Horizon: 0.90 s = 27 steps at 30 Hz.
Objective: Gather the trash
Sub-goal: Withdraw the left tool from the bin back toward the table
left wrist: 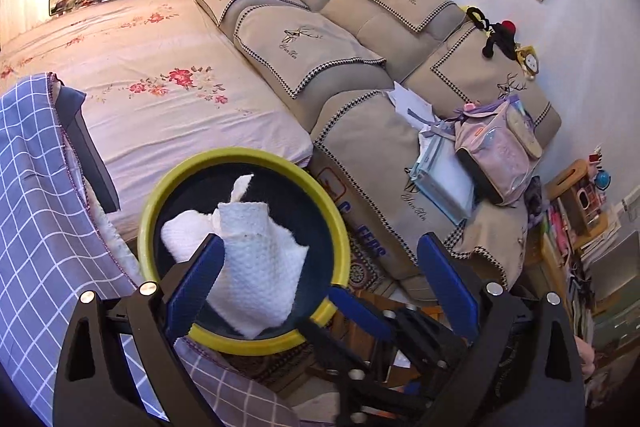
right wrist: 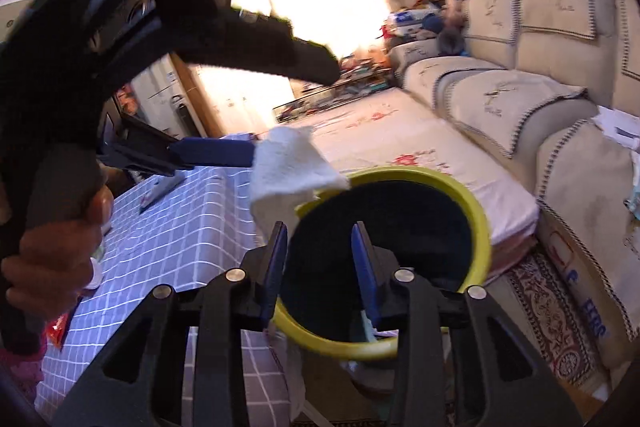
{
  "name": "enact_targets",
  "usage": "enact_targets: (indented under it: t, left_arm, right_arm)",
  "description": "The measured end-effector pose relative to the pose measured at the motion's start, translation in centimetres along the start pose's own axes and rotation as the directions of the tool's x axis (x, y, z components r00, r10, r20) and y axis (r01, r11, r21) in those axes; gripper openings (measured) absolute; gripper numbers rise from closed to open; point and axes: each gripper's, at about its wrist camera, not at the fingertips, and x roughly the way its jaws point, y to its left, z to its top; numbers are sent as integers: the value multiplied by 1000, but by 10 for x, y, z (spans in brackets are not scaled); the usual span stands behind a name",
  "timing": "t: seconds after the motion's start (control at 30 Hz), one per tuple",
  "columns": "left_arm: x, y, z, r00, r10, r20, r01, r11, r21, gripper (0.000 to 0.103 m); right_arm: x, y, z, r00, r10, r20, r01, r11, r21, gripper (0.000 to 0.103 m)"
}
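A yellow-rimmed bin [left wrist: 152,211] with a dark inside stands beside the checked table; the right wrist view shows it too [right wrist: 476,203]. A white paper towel [left wrist: 256,267] hangs over the bin's mouth, touching my left gripper's [left wrist: 320,267] left finger pad. The left jaws stand wide apart. In the right wrist view the towel [right wrist: 280,171] droops from the left gripper's blue fingertip above the bin's rim. My right gripper [right wrist: 320,251] is open and empty, its jaws on either side of the bin's near rim.
A blue checked tablecloth [right wrist: 172,235] covers the table at left, with small wrappers on it. A floral-sheeted bed [left wrist: 152,75] and a beige sofa [left wrist: 360,27] with a pink backpack [left wrist: 500,151] lie behind the bin. A patterned rug [right wrist: 548,311] lies on the floor.
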Motion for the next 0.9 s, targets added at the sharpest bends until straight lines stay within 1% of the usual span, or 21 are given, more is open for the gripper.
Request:
enact_targets:
  t: [0.1, 0.27, 0.37, 0.5, 0.63, 0.7, 0.8, 0.83, 0.9]
  left_arm:
    - [-3, -3, 1, 1000, 3, 14, -3, 1000, -1, 96]
    - [-4, -4, 4, 1000, 7, 19, -6, 1000, -1, 96]
    - [-4, -4, 5, 1000, 9, 20, -9, 1000, 4, 96]
    - [-10, -1, 3, 1000, 8, 27, -7, 1000, -4, 96]
    - [-32, 4, -6, 997, 18, 71, -17, 1000, -17, 96]
    - [-54, 8, -16, 993, 28, 117, -25, 999, -30, 96]
    - [-99, 16, -40, 975, 78, 208, -71, 997, -41, 96]
    - [-118, 20, -52, 964, 108, 243, -99, 994, -49, 96]
    - [-157, 29, -78, 935, 180, 304, -166, 983, -72, 98]
  right_arm:
    - [0, 4, 3, 999, 33, 9, -33, 999, -1, 33]
    - [-16, 6, -1, 998, 49, 37, -50, 998, 31, 33]
    - [-21, 5, -4, 1000, -1, 26, 0, 999, 37, 33]
    - [-21, 1, -8, 1000, -11, 9, 10, 998, 55, 33]
    - [-22, 3, -13, 999, -35, -8, 35, 999, 29, 33]
    - [-24, 5, -16, 998, -61, -17, 61, 998, 8, 33]
    - [-22, 4, -18, 997, -74, -38, 74, 997, -1, 33]
    - [-22, 4, -18, 996, -81, -41, 81, 997, -8, 33]
    - [-22, 6, -19, 995, -87, -48, 86, 996, -25, 33]
